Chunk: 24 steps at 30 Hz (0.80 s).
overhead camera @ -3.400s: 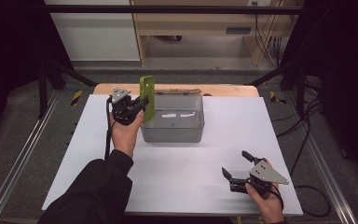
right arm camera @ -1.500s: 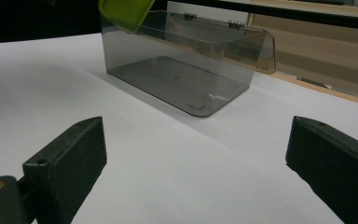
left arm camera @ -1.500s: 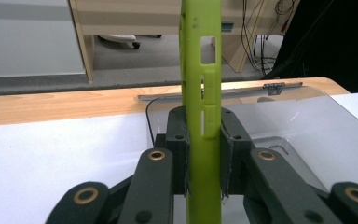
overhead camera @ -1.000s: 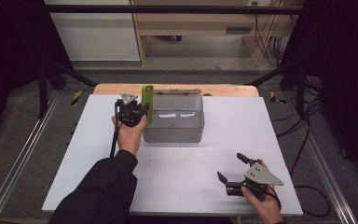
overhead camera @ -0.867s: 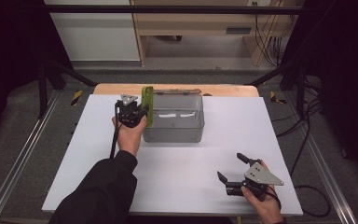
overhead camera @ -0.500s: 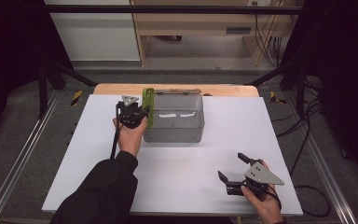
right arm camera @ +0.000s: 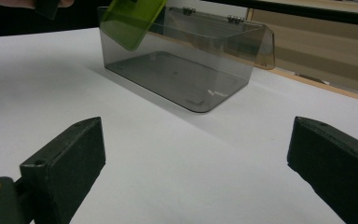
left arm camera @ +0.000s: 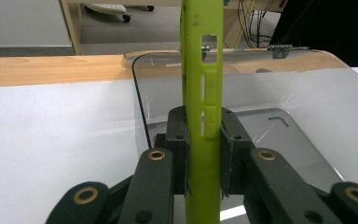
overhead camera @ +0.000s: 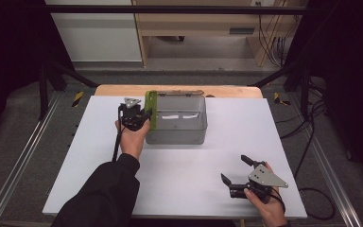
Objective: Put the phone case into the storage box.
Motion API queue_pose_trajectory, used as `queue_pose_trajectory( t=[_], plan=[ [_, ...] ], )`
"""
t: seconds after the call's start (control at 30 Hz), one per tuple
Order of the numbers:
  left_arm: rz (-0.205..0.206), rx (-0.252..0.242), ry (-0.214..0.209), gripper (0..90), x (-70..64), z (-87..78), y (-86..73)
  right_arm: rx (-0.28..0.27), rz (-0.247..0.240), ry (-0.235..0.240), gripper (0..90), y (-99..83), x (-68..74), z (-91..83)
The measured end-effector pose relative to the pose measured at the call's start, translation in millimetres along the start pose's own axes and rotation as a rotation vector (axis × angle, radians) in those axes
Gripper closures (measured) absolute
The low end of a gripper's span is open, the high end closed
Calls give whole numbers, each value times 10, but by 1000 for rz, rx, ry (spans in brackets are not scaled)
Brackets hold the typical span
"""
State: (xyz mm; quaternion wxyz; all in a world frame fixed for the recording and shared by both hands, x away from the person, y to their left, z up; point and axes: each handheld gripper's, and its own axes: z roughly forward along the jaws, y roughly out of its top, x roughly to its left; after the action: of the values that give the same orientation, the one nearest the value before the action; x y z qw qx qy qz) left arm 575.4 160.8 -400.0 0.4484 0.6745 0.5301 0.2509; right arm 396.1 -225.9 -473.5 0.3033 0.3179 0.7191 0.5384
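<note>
A flat lime-green phone case (overhead camera: 151, 109) (left arm camera: 203, 93) (right arm camera: 131, 17) stands on edge at the left end of a clear smoky plastic box (overhead camera: 176, 118) (right arm camera: 182, 60). My left gripper (overhead camera: 142, 115) (left arm camera: 203, 154) is shut on the case's lower part, its jaws pressing both faces. The case reaches over the box's left wall (left arm camera: 142, 109). The box's lid (right arm camera: 242, 32) stands open at the back. My right gripper (overhead camera: 238, 176) (right arm camera: 200, 163) rests open near the table's front right, jaws wide apart with nothing between them, pointing at the box.
The box sits at the back middle of a white table (overhead camera: 179, 184), with a wooden strip (overhead camera: 118, 90) behind it. Metal rails (overhead camera: 19, 156) run along both sides. A small L-shaped mark (left arm camera: 279, 120) shows on the box floor.
My left gripper has lowered the green case from upright above the box down to its left end. The right gripper has hardly moved.
</note>
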Motion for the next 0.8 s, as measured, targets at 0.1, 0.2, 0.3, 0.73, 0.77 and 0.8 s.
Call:
queue_pose_trajectory(
  t=[0.1,0.2,0.3,0.73,0.77,0.8],
  plan=[
    [-4,3,-3,772,5,2,0,0,-2,0,42,0,-1,0],
    [-6,5,-6,772,9,5,-1,0,-2,0,42,0,0,1],
    [-7,8,-9,772,7,10,-4,2,-3,2,42,-1,1,1],
    [-14,17,-16,772,10,23,-17,4,-9,8,43,1,11,5],
    [-17,18,-17,772,11,26,-18,5,-9,9,43,1,12,5],
    [-18,18,-17,772,11,29,-20,4,-6,10,43,2,17,7]
  ],
)
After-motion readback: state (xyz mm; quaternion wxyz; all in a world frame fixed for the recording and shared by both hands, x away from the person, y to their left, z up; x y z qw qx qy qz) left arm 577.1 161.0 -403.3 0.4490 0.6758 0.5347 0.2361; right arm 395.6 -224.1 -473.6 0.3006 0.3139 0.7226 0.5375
